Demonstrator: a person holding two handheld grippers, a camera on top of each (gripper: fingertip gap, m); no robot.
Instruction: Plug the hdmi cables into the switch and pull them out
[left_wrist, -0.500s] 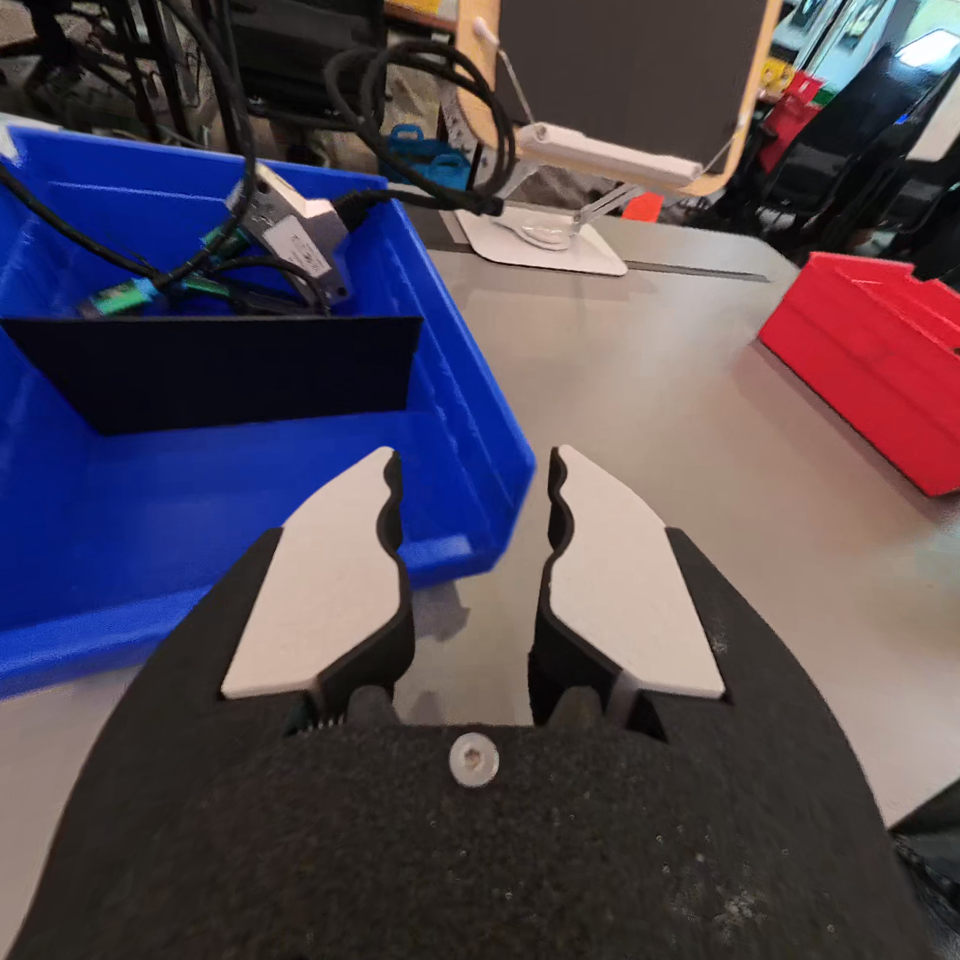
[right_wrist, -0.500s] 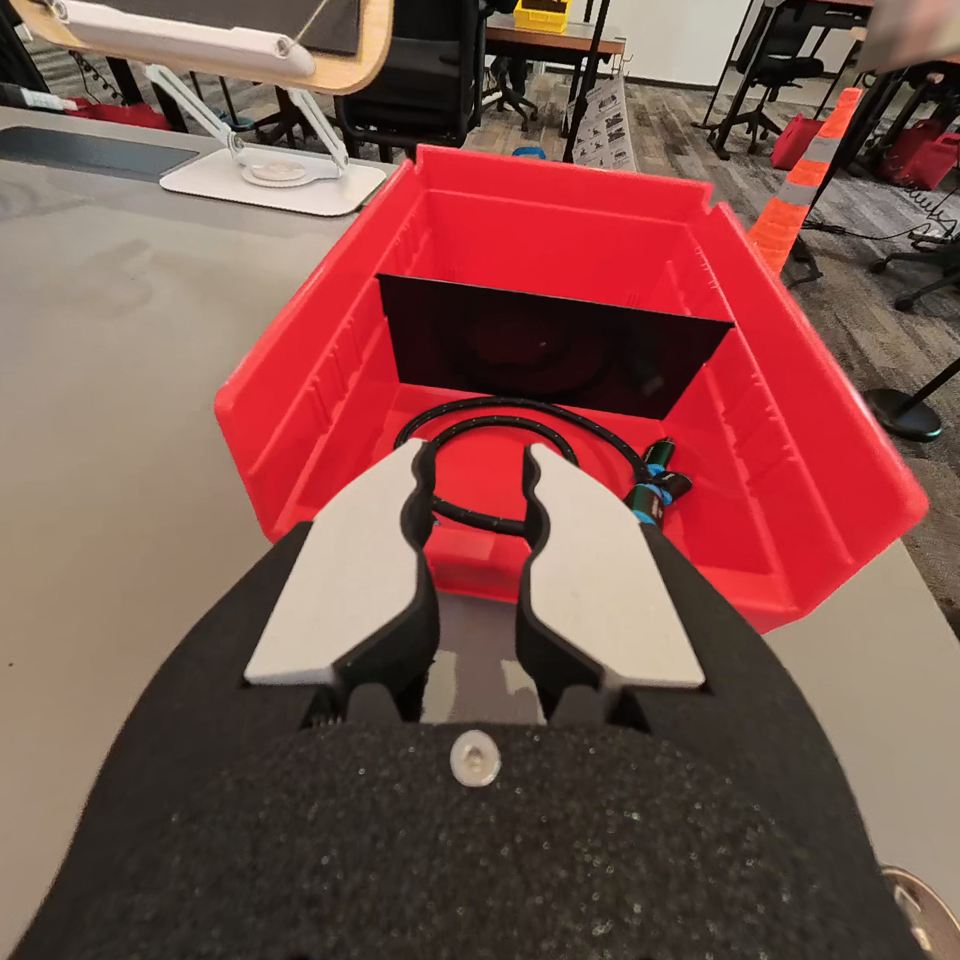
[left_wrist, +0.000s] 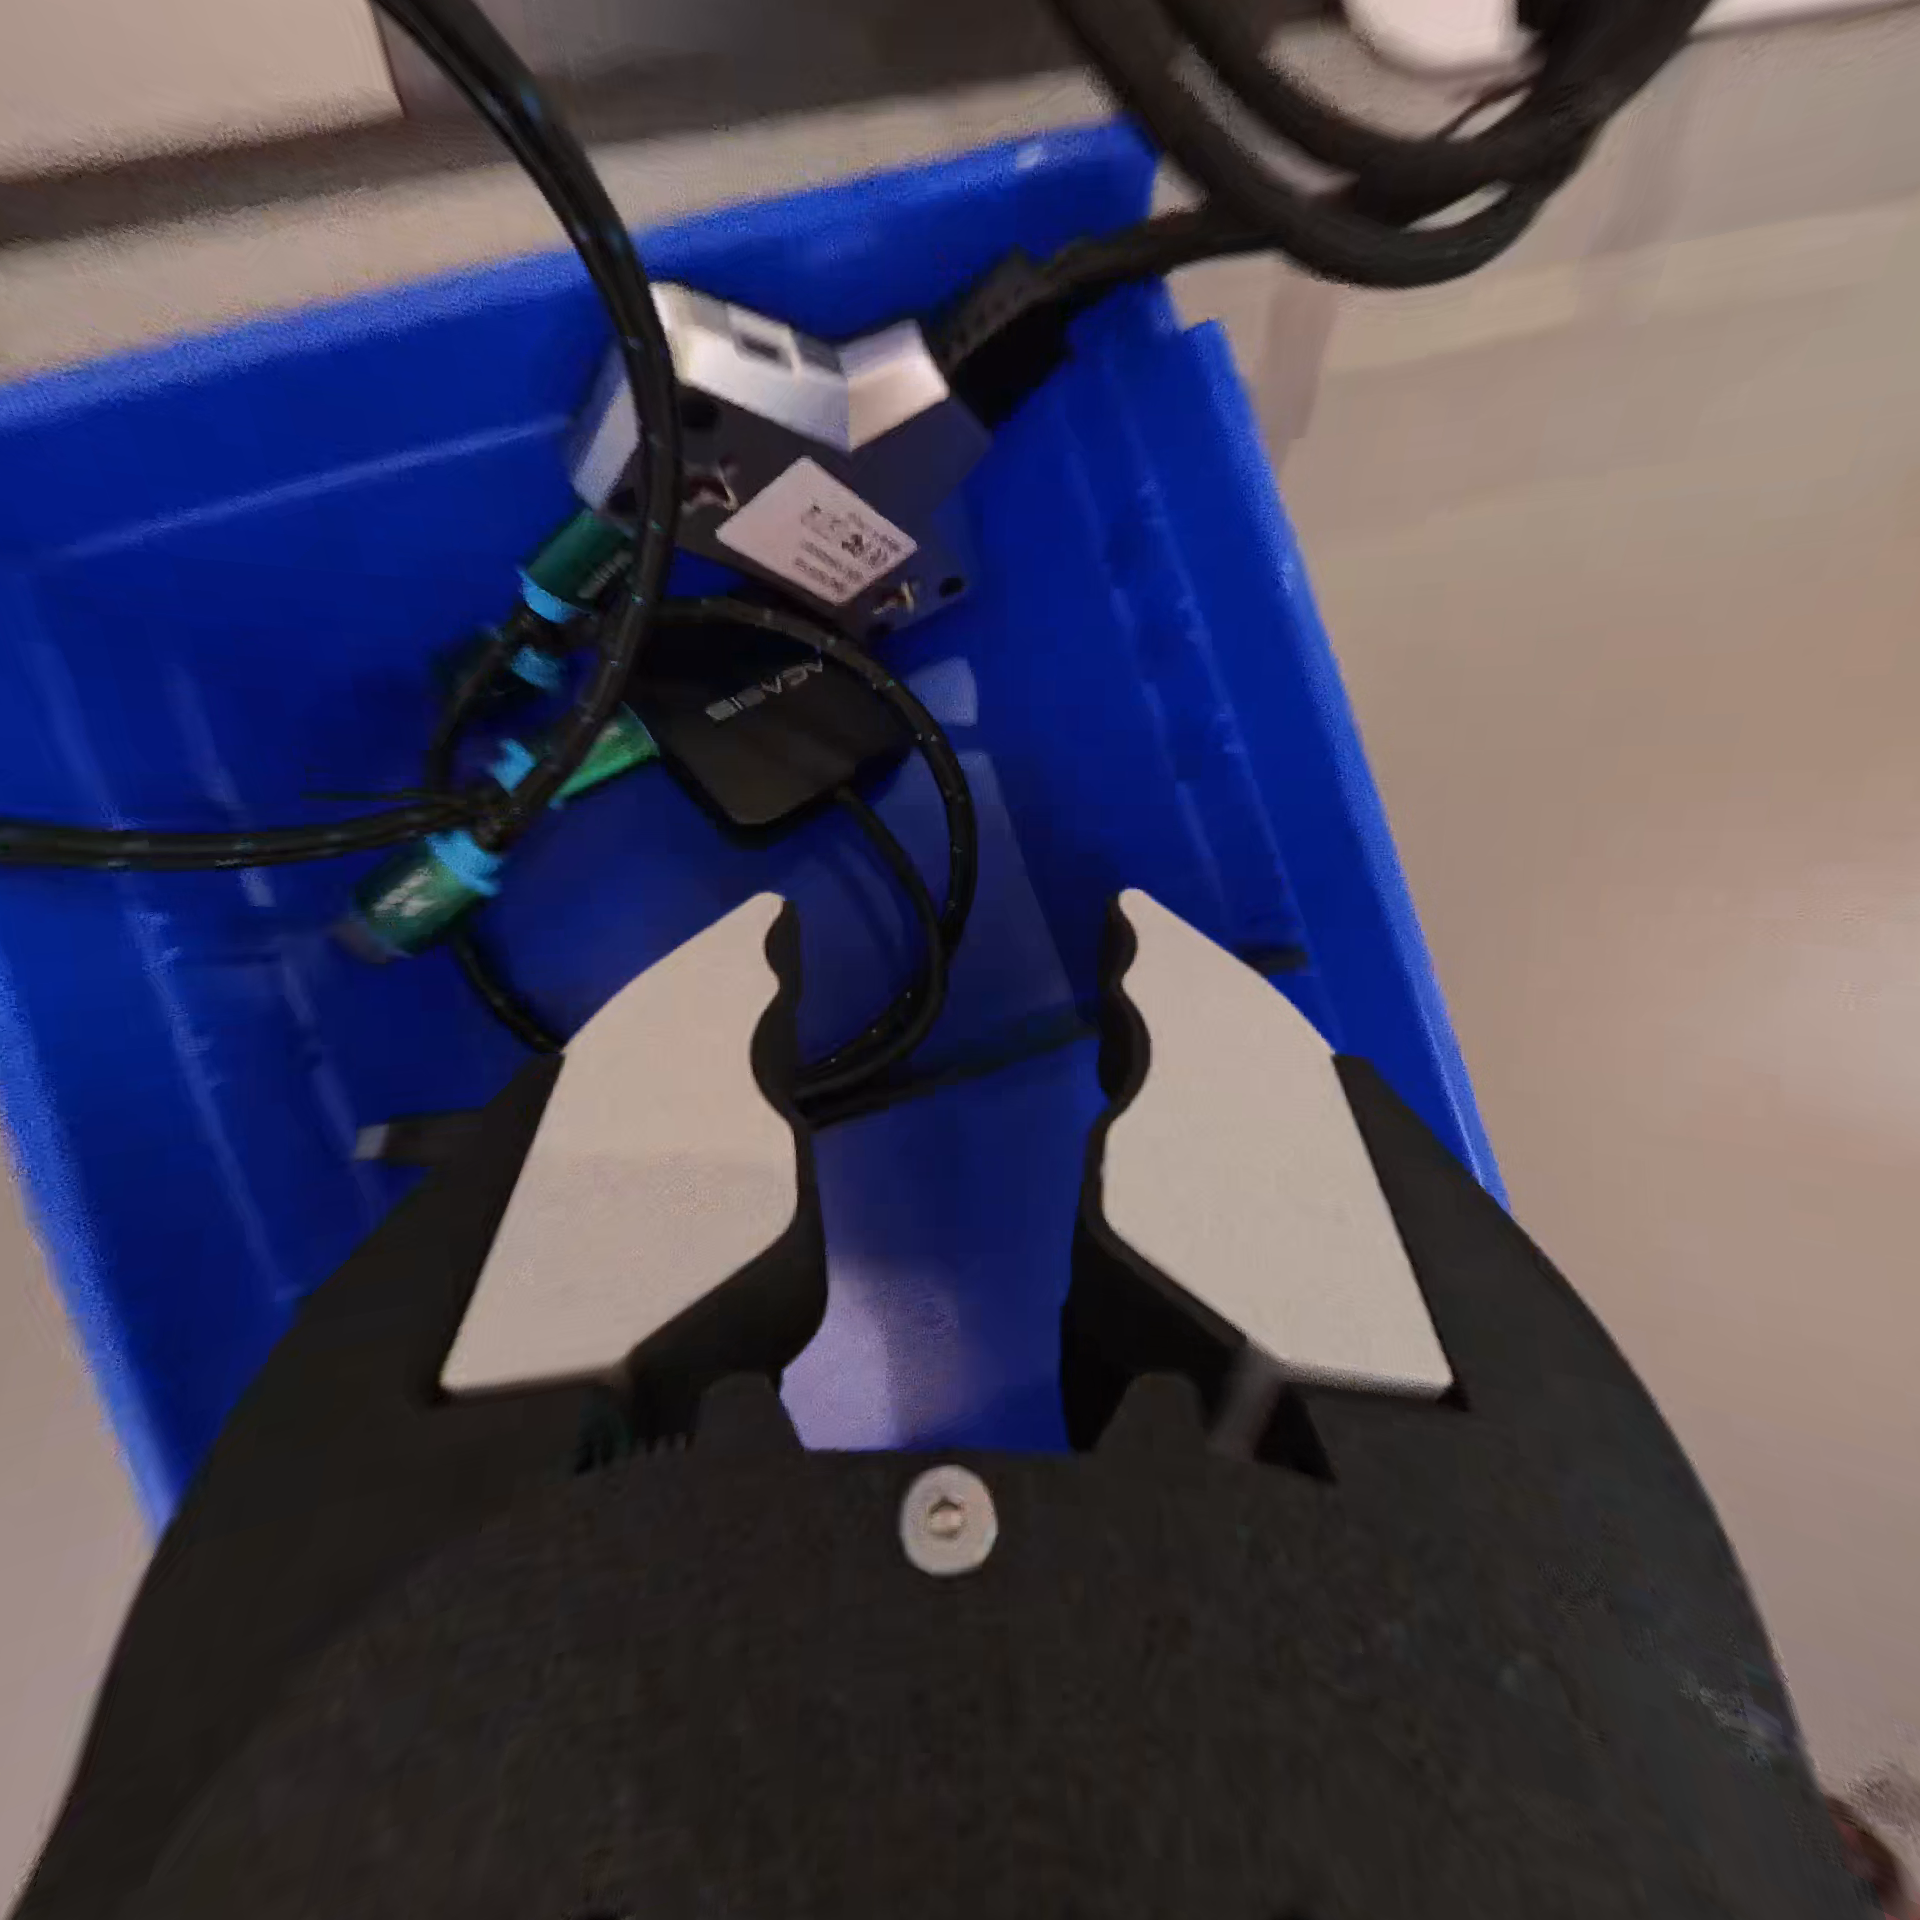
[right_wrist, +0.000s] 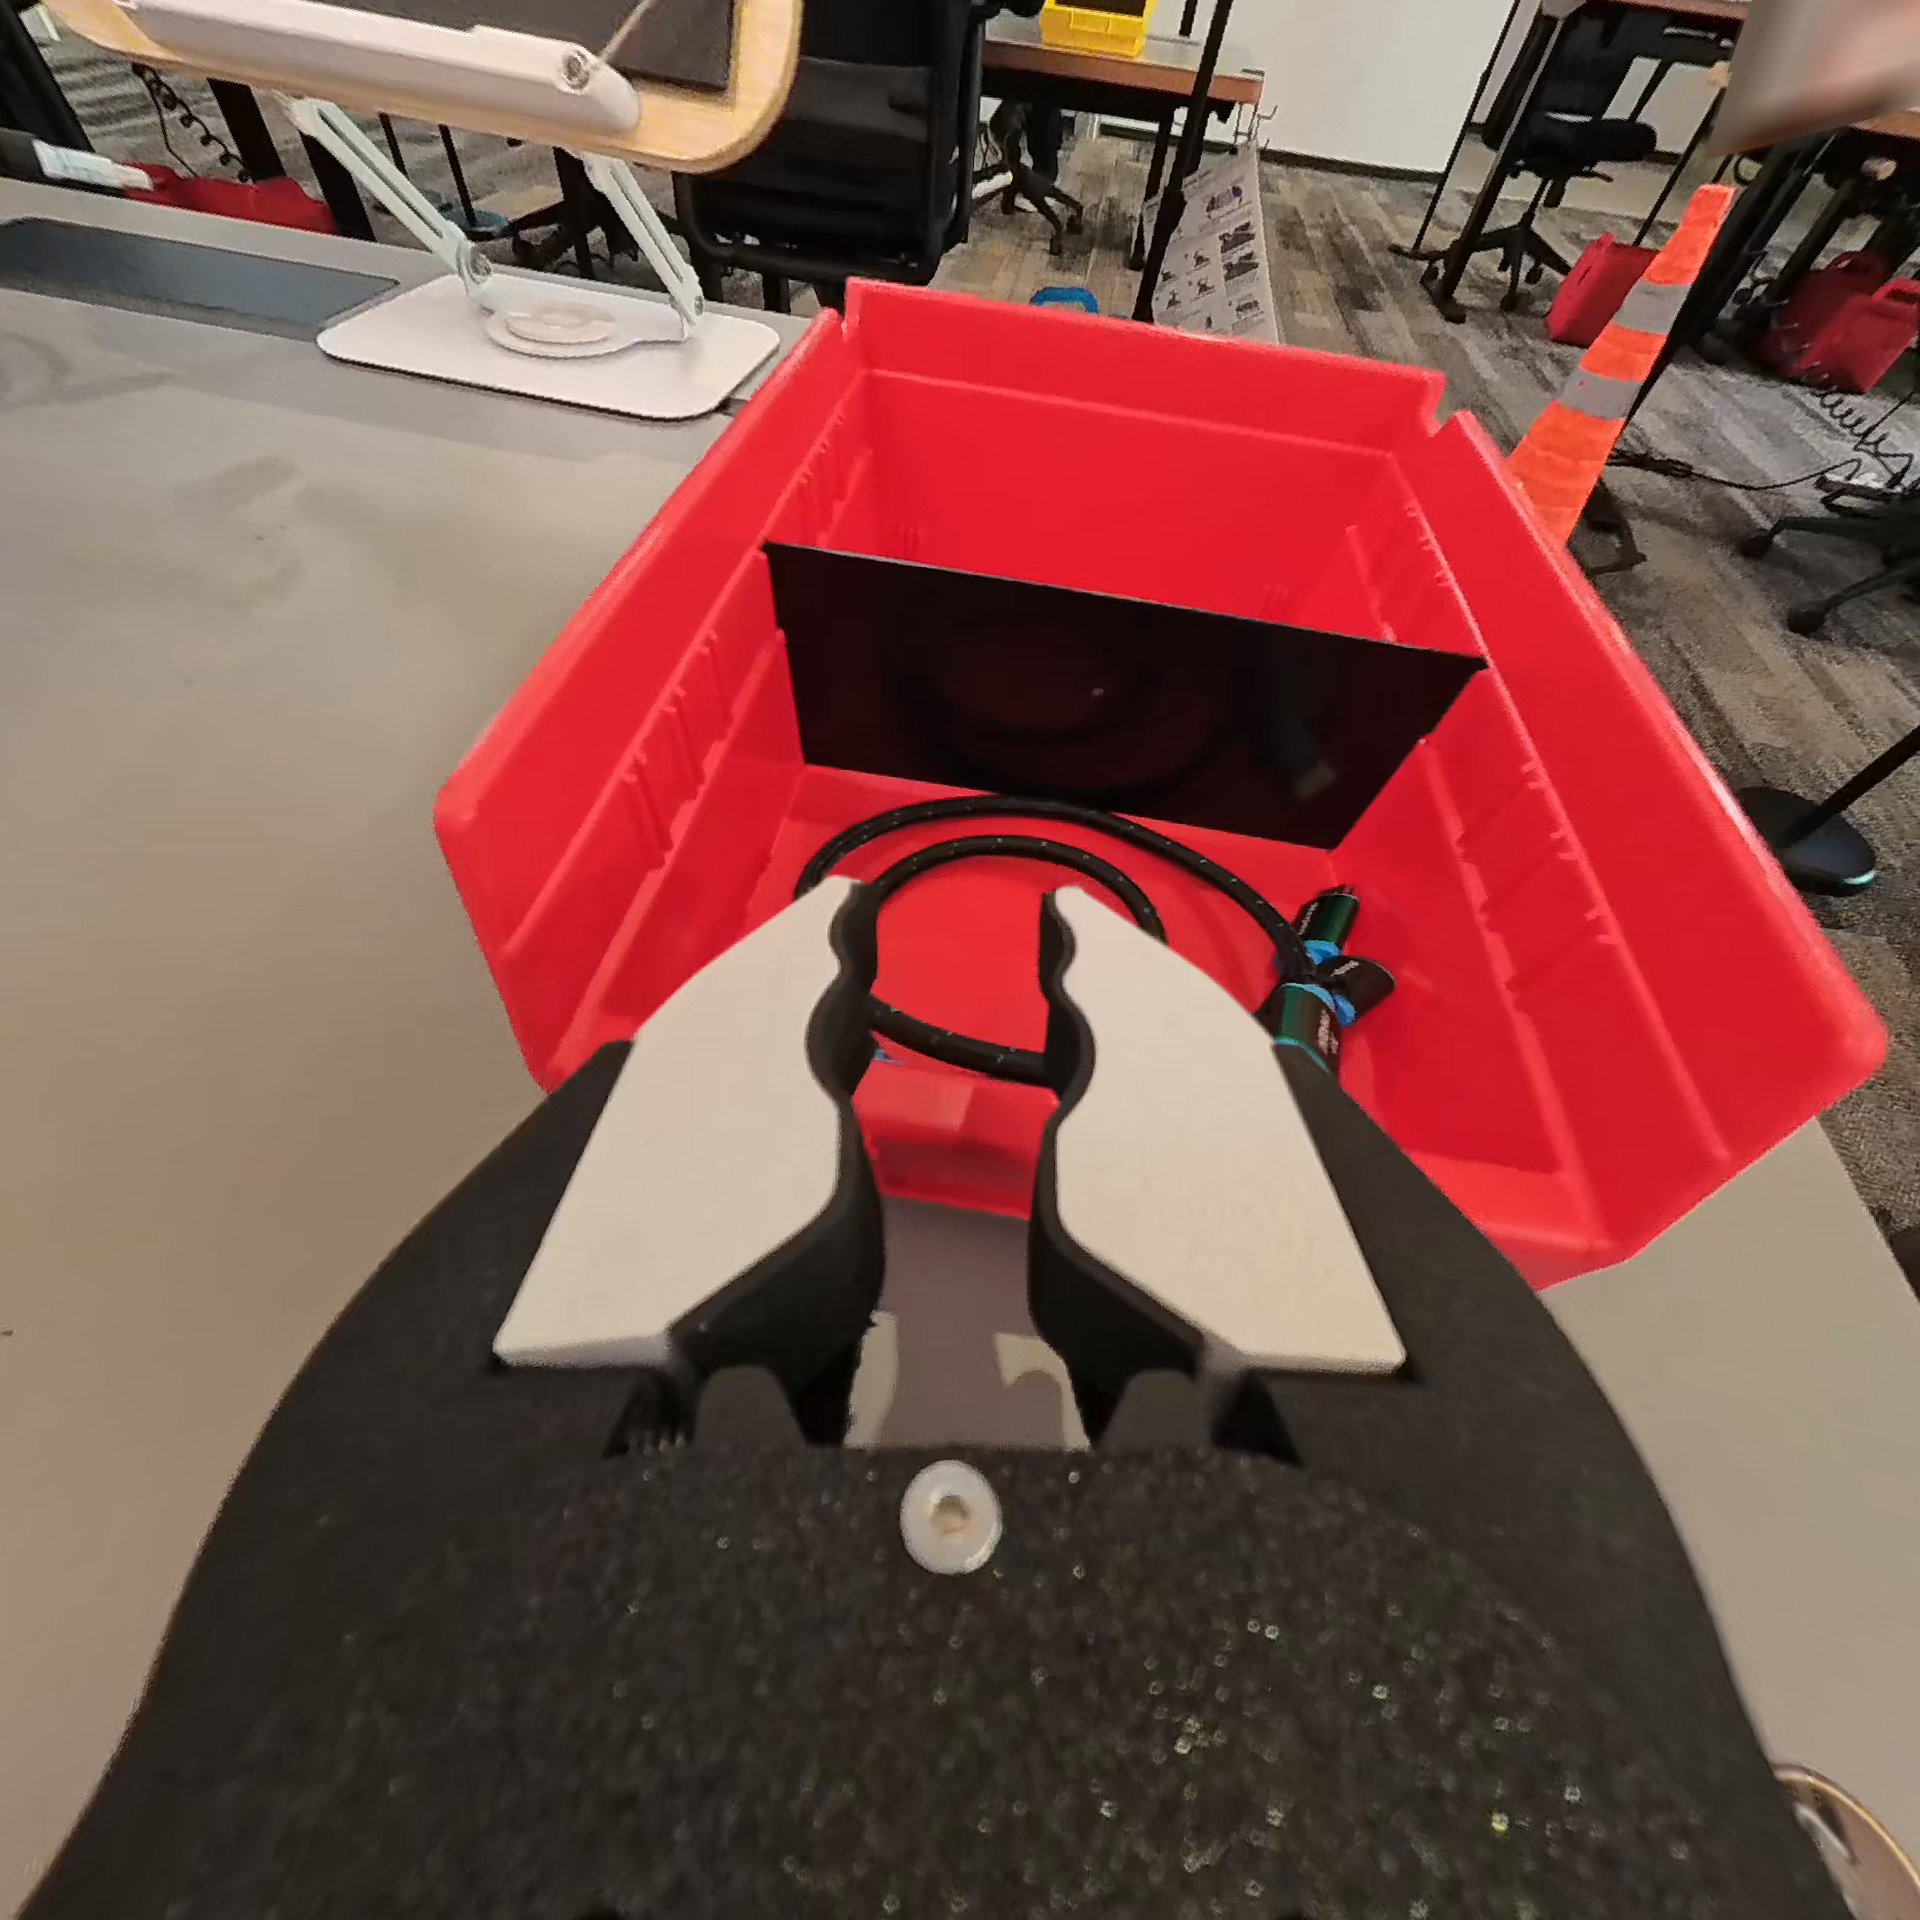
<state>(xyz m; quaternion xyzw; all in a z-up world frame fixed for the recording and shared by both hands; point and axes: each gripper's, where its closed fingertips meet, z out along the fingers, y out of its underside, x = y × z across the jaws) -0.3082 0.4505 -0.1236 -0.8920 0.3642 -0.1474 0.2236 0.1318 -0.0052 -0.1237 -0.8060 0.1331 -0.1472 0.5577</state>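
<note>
Setting: grey tabletop (right_wrist: 260, 831) in an office room, with desks and black chairs on a patterned floor beyond the far edge.
Left gripper (left_wrist: 948, 925): black body with pale grey finger plates; the jaws stand apart with nothing between them, poised above the inside of a blue plastic bin.
Just past the left fingers: thin black cables (left_wrist: 935, 894) loop across the gap, lying lower in the bin, untouched by the plates.
Switch: grey and black metal HDMI switch box (left_wrist: 800, 457) with a white label sits in the far part of the blue plastic bin (left_wrist: 260, 499), tilted; a thick black braided cable (left_wrist: 1299, 223) leaves its right end and runs out over the bin's rim.
Beside the switch: a flat black plastic adapter (left_wrist: 779, 727) and several green-and-blue HDMI plugs (left_wrist: 416, 899) lie tangled at its left; whether any is seated in a port cannot be told through the blur.
Right gripper (right_wrist: 951, 914): same build, jaws parted and holding nothing, tips over the near rim of a red plastic bin (right_wrist: 1662, 935).
Red bin contents: a coiled black braided HDMI cable (right_wrist: 997, 847) with green plugs (right_wrist: 1320, 1008) lies in the near compartment, in front of a black divider panel (right_wrist: 1091, 675).
Farther back: a white stand base (right_wrist: 561, 343) rests on the tabletop; an orange traffic cone (right_wrist: 1621, 364) stands on the floor.
</note>
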